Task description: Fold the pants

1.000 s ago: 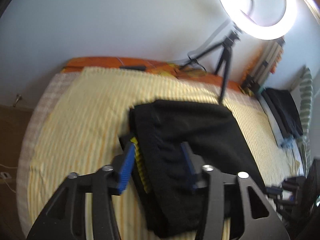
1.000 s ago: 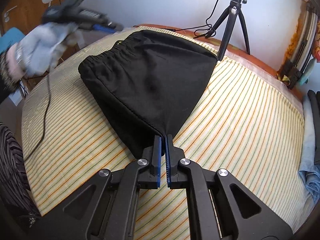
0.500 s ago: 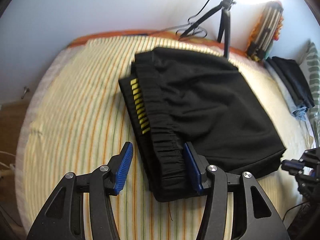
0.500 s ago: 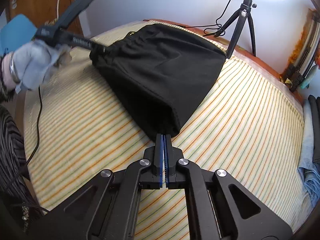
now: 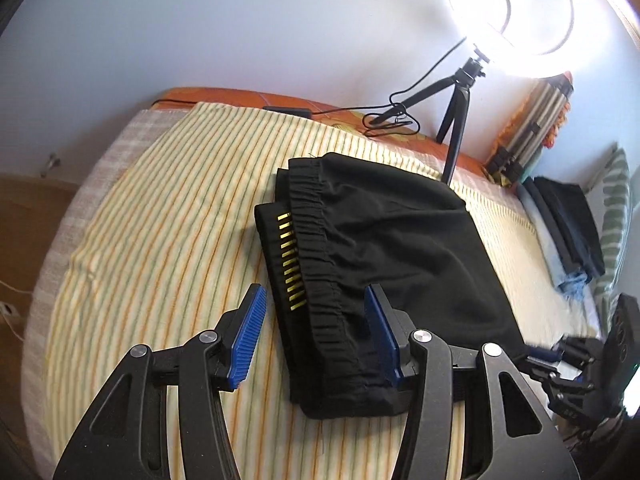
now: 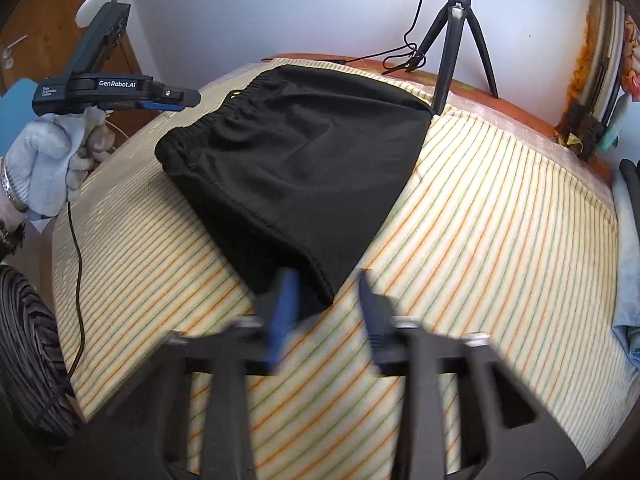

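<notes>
Item: black pants (image 5: 384, 248), folded to a compact bundle, lay on the striped bedspread (image 5: 168, 208) of the bed, toward the wall side where a tripod (image 6: 456, 40) carrying a ring light (image 5: 516, 12) stood. Long axis: the elastic waistband (image 5: 320, 264) ran away from the left gripper (image 5: 316, 336) toward the wall, a row of yellow markings (image 5: 290, 264) showing on the layer under it; the folded cloth stretched from that waistband across to the opposite corner near the right gripper (image 6: 324, 312). Left gripper: jaws spread about halfway, straddling the near end of the waistband, blue pads to either side of it, no pinch on the cloth visible. Right gripper: jaws had just been opening and stood parted, motion-blurred; the near corner of the pants lay at the inner pad of the left-hand jaw, not clamped, with bare bedspread showing between the jaws. A gloved hand (image 6: 44, 164) carried the left gripper in the right wrist view. Judgement: the fold appeared laid down and released; the left gripper was the nearer to the waistband for any further tidying. Also present: a pile of other folded clothing (image 5: 568, 224) at the bed's far edge.
</notes>
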